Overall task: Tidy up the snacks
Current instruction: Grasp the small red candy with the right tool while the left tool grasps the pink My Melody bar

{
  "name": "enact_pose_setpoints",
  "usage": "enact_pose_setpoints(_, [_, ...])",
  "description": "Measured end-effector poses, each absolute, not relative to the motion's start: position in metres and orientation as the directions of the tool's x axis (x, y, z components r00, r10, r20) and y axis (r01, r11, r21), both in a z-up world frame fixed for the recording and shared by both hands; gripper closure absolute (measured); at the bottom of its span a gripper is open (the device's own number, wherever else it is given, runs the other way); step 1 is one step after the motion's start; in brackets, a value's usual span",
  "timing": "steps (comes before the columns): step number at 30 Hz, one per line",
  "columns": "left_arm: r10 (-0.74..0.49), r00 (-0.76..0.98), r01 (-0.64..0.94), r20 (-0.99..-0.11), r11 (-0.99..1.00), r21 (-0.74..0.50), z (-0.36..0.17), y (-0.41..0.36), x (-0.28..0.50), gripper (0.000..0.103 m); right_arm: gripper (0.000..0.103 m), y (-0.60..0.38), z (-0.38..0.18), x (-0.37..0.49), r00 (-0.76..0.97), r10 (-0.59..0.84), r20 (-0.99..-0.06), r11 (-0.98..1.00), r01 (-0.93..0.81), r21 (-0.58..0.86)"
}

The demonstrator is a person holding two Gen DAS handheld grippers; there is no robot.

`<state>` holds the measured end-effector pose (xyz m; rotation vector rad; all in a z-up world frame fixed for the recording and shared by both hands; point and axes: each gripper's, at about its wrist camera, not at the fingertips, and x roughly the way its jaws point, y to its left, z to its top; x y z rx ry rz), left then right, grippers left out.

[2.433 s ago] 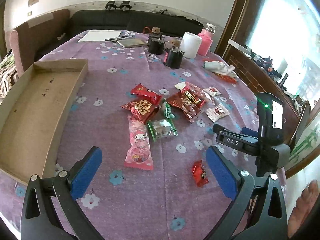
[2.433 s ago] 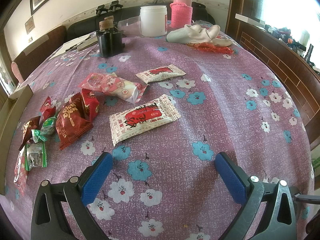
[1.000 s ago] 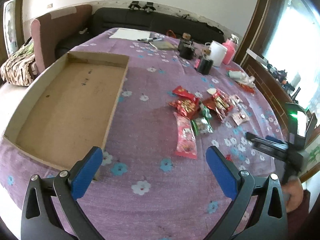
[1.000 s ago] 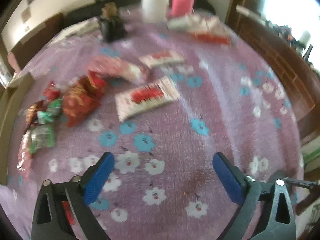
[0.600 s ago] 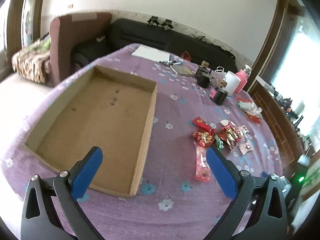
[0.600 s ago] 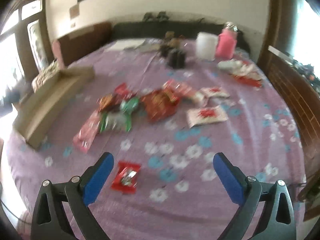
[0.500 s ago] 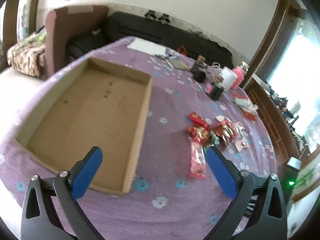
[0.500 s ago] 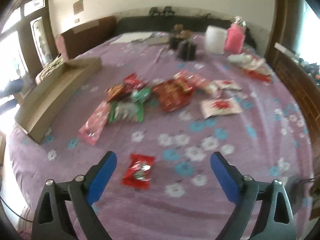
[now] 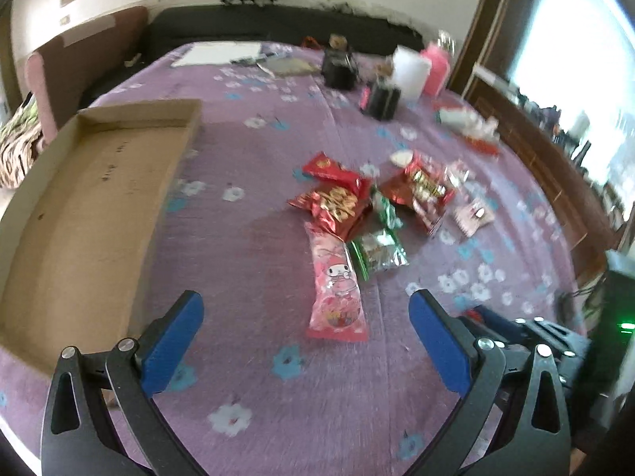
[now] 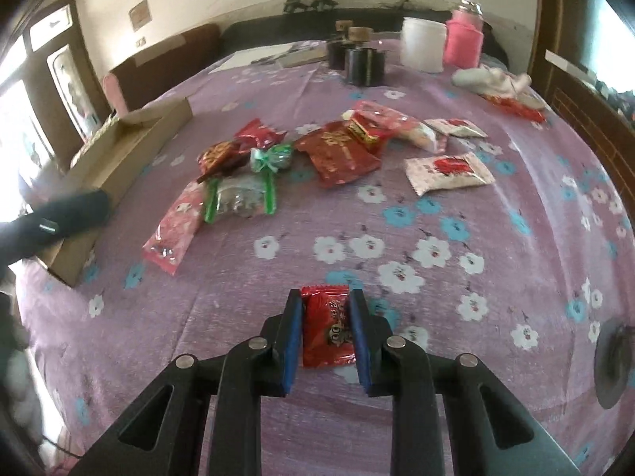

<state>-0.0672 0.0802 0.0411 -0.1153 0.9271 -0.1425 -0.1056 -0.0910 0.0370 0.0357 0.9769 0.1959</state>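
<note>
My right gripper (image 10: 325, 331) has matt blue pads on black plastic arms with shiny metal rivets. The small red candy packet (image 10: 326, 327) is glossy foil. The purple floral tablecloth (image 10: 436, 277) looks woven, the cardboard tray (image 9: 79, 198) dull.

left wrist: looks steeply down from the table's near edge.
right wrist: nearer the cloth.
shared: snack pile (image 9: 369, 214) (image 10: 301, 158), box (image 9: 79, 206) (image 10: 119, 166).

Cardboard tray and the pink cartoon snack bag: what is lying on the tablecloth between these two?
Nothing lies there. In the left wrist view, the stretch between the cardboard tray and the pink cartoon snack bag is bare purple tablecloth with its printed flowers only.
</note>
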Motion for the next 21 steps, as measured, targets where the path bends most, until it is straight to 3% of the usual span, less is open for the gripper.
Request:
enact_pose_setpoints(4, [-0.136, 0.563, 0.085, -0.815, 0.991, -0.107, 0.024, 0.066, -0.050, 0.000, 0.079, -0.101, 0.037, -0.106, 0.542, 0.224, -0.810, 0.974, -0.142, 0.174])
enact_pose_setpoints(7, [-0.108, 0.552, 0.091, -0.827, 0.993, -0.069, 0.015, 0.060, -0.042, 0.008, 0.078, -0.103, 0.036, -0.106, 0.542, 0.243, -0.804, 0.970, -0.141, 0.198])
enact_pose_setpoints(13, [-0.042, 0.557, 0.088, -0.830, 0.996, 0.008, 0.005, 0.053, -0.029, 0.007, 0.076, -0.100, 0.036, -0.106, 0.544, 0.244, -0.803, 0.970, -0.146, 0.196])
enact_pose_setpoints(17, [-0.038, 0.567, 0.073, -0.823, 0.997, 0.003, 0.003, 0.055, -0.024, 0.001, 0.076, -0.100, 0.036, -0.107, 0.545, 0.242, -0.803, 0.970, -0.146, 0.194])
enact_pose_setpoints(21, [-0.040, 0.569, 0.066, -0.822, 0.998, -0.002, 0.003, 0.057, -0.024, 0.002, 0.076, -0.100, 0.036, -0.107, 0.545, 0.243, -0.802, 0.970, -0.147, 0.195])
